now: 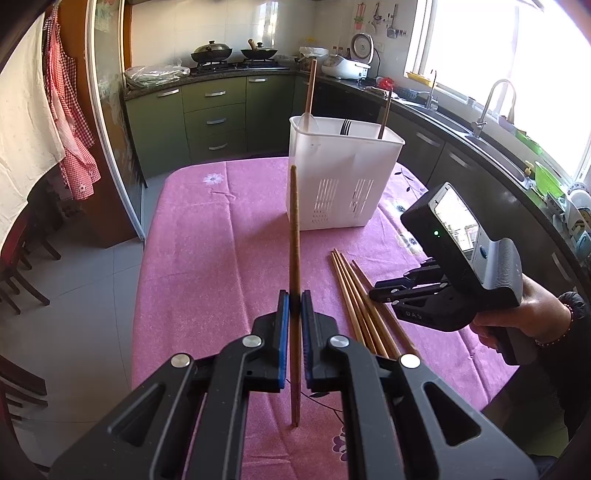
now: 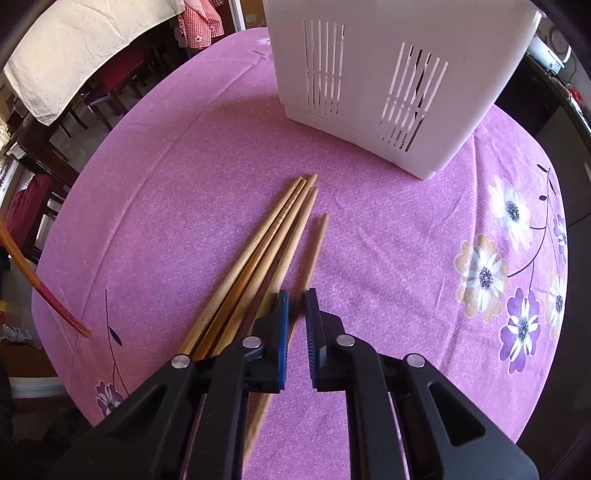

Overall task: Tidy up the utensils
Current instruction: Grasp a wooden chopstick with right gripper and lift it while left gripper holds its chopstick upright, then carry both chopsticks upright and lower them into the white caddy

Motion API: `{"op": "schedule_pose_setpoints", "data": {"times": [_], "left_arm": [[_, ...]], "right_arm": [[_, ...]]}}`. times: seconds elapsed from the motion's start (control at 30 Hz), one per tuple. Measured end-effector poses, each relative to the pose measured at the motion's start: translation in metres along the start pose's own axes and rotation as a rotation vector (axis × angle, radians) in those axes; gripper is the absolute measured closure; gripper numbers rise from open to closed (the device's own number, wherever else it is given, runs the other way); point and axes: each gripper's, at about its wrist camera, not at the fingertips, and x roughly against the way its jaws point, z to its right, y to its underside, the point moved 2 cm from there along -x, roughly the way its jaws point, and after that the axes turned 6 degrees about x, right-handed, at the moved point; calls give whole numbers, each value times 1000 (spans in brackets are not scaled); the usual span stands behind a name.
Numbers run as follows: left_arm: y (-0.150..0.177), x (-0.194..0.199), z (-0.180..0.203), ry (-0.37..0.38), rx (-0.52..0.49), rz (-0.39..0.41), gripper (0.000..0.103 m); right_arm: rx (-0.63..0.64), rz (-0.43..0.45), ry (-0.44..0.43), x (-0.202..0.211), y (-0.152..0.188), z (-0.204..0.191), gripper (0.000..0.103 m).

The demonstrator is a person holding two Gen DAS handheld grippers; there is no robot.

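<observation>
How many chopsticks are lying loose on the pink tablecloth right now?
5. Four lie bunched together, and one single chopstick sits just right of them, running between the right gripper's fingers. More may be hidden under the gripper.

A table under a pink floral tablecloth (image 1: 221,236) fills the middle. At twelve o'clock, dark green drawer cabinets (image 1: 214,118) carry two black woks (image 1: 212,51) before white tiled walls (image 1: 207,26). At two o'clock, bright windows (image 1: 517,55) light a chrome tap (image 1: 491,103). Grey floor tiles (image 1: 74,295) lie at nine o'clock.
</observation>
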Motion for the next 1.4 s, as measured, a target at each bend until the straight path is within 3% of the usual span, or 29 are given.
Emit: {"op": "schedule_pose_setpoints", "data": {"times": [0.17,0.4,0.53,0.87,1.4], "left_arm": [[0,0,1,-3,-3,-3,96],[-2,9,6,2,-24,8,96],[-1,16,11,8,-39,16,96],[0,26,19,4,-69,27,97],[-21,32,32,39,-92,25,97]], "right_arm": [[-49,88,-32,24,3,11,97],[-66,314,-31,106,24,20,97],[-73,396,-34,143,46,28,97],[-90,453,-42,168,88,31,97],[-97,538,-57,194,80,35,97]]}}
